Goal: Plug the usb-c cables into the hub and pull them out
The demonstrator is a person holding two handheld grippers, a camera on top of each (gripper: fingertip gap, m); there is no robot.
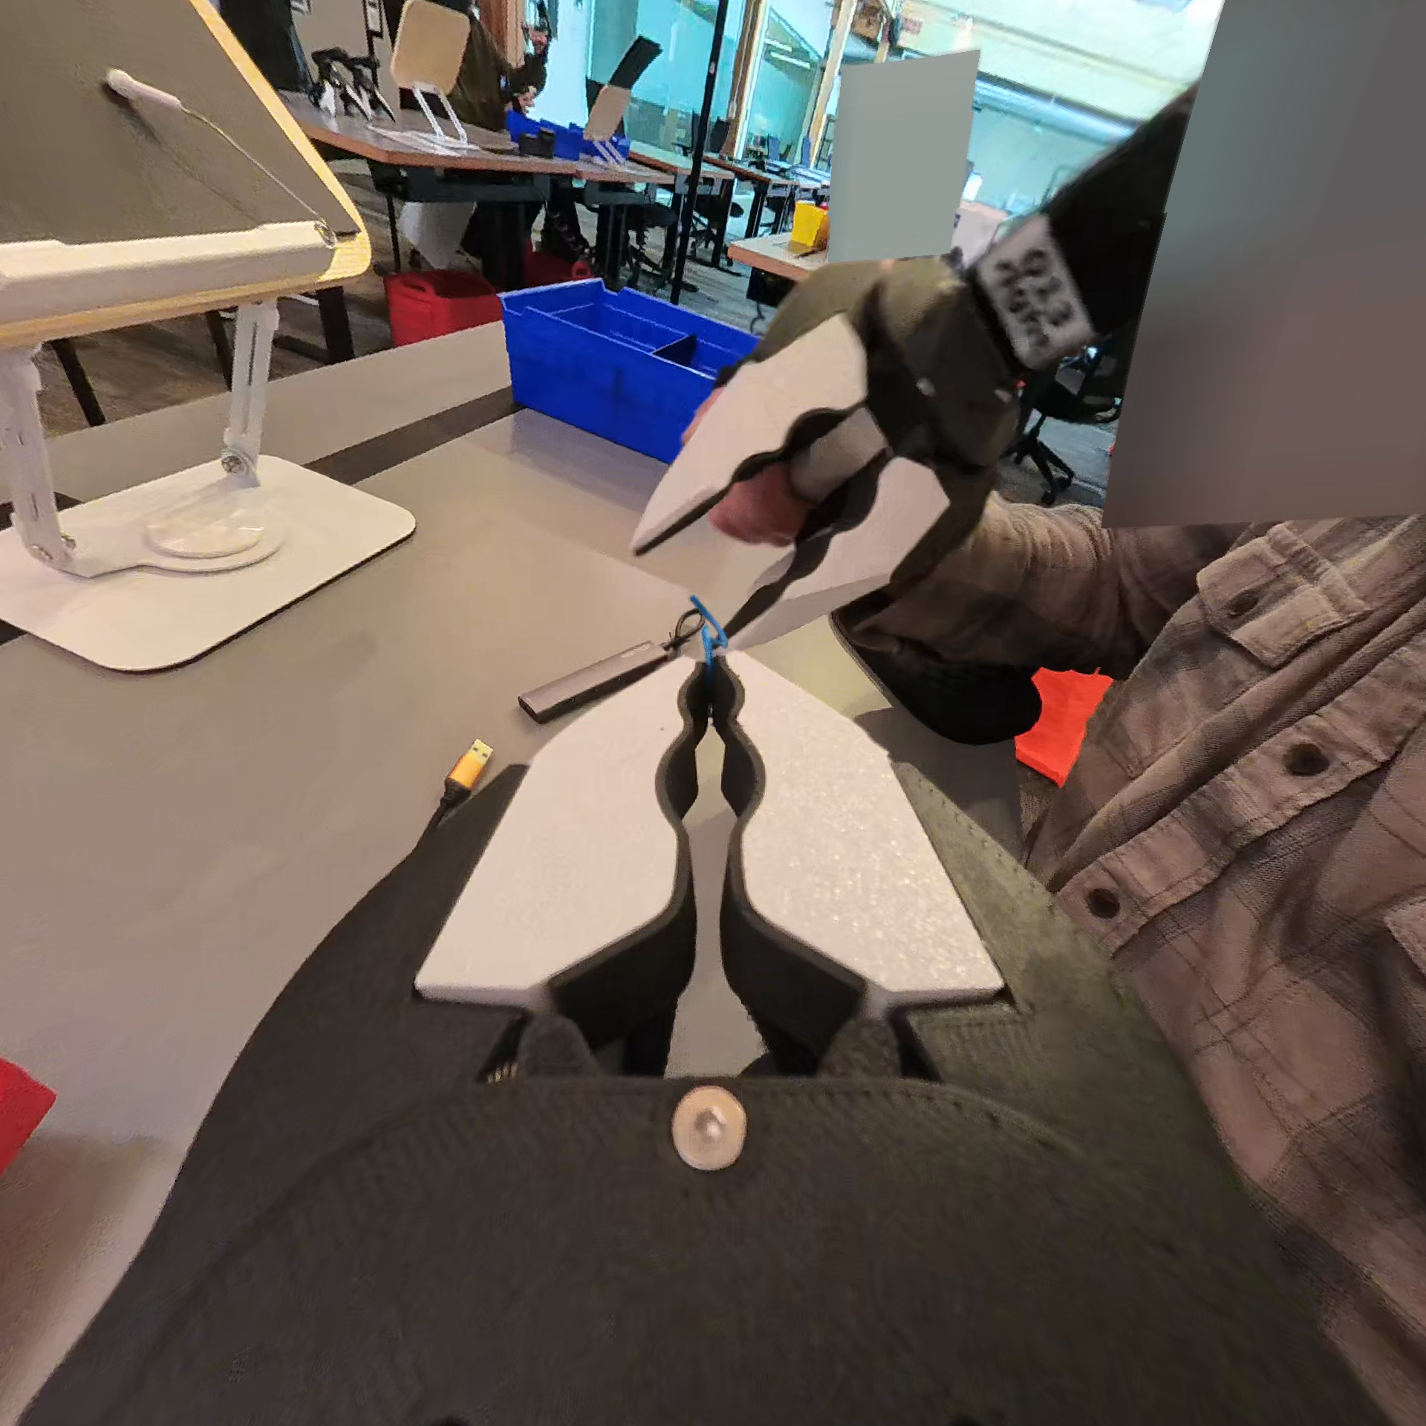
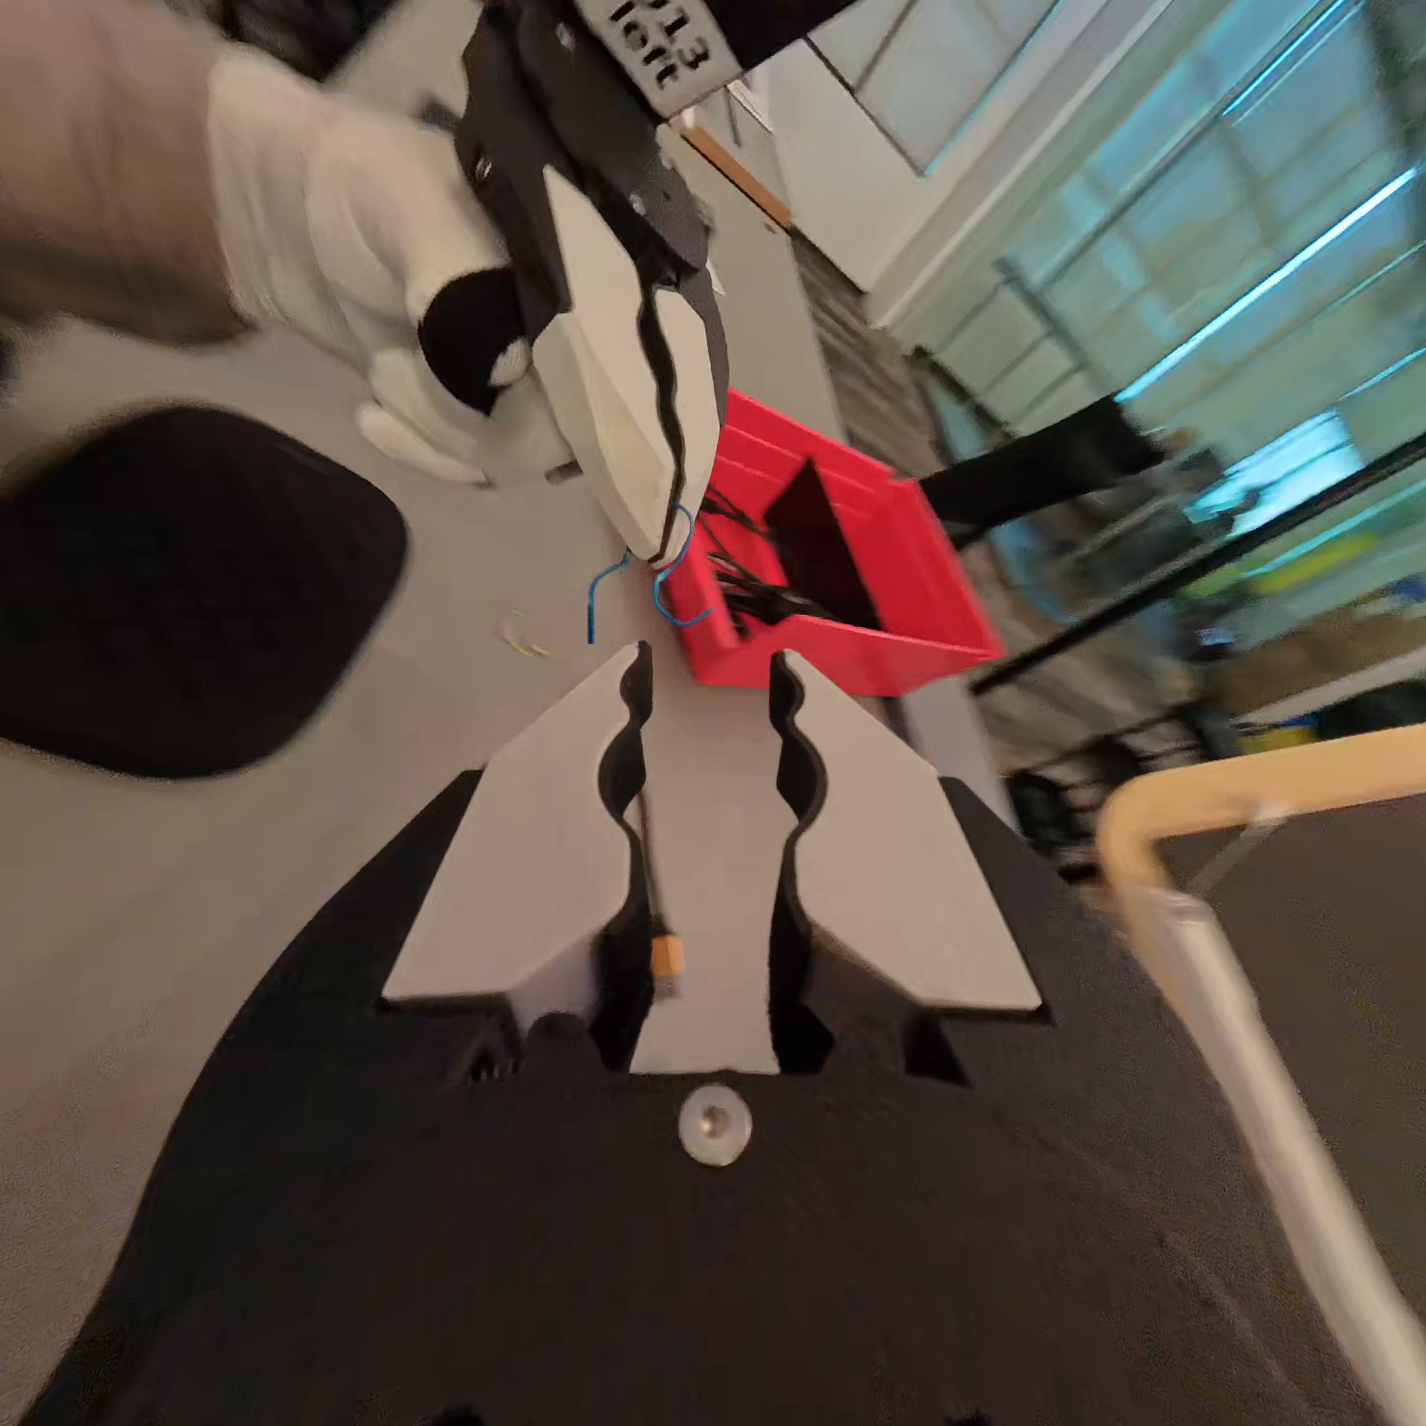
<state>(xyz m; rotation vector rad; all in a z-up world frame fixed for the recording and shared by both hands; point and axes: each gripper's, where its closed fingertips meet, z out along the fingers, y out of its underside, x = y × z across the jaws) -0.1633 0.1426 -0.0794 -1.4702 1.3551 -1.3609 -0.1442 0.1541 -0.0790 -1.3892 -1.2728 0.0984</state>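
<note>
my left gripper [image 1: 708,698] has its fingers pressed together on a thin blue twist tie [image 1: 706,629], pinching it right at the tips; the tie curls up out of the pinch, and in the right wrist view its loose ends spring out on both sides of those tips. i judge i'm holding it this way to unbind a cable, since the tie is too thin for anything but a tip pinch. my right gripper [image 2: 710,656] is spread apart with nothing between its fingers, and from the left wrist view it hangs tilted just above the tie and the hub, nose down, likely placed to take the other end of the tie or the cable.

the usb hub [image 1: 598,680], a slim grey bar, lies flat on the grey table [image 1: 231,772] just beyond my left fingertips, with a thin black cord bunched at its near end. whether anything is plugged into its ports i cannot tell. an orange-sleeved cable plug [image 1: 471,764] lies on the table near the hub, apart from it, and looks free.

a red bin [image 2: 849,609] holding more black cables sits beyond the left gripper, and a blue bin [image 1: 609,363] stands at the far table edge. so i judge plugging has not begun: 1 cable is out and the tie needs clearing first.
</note>
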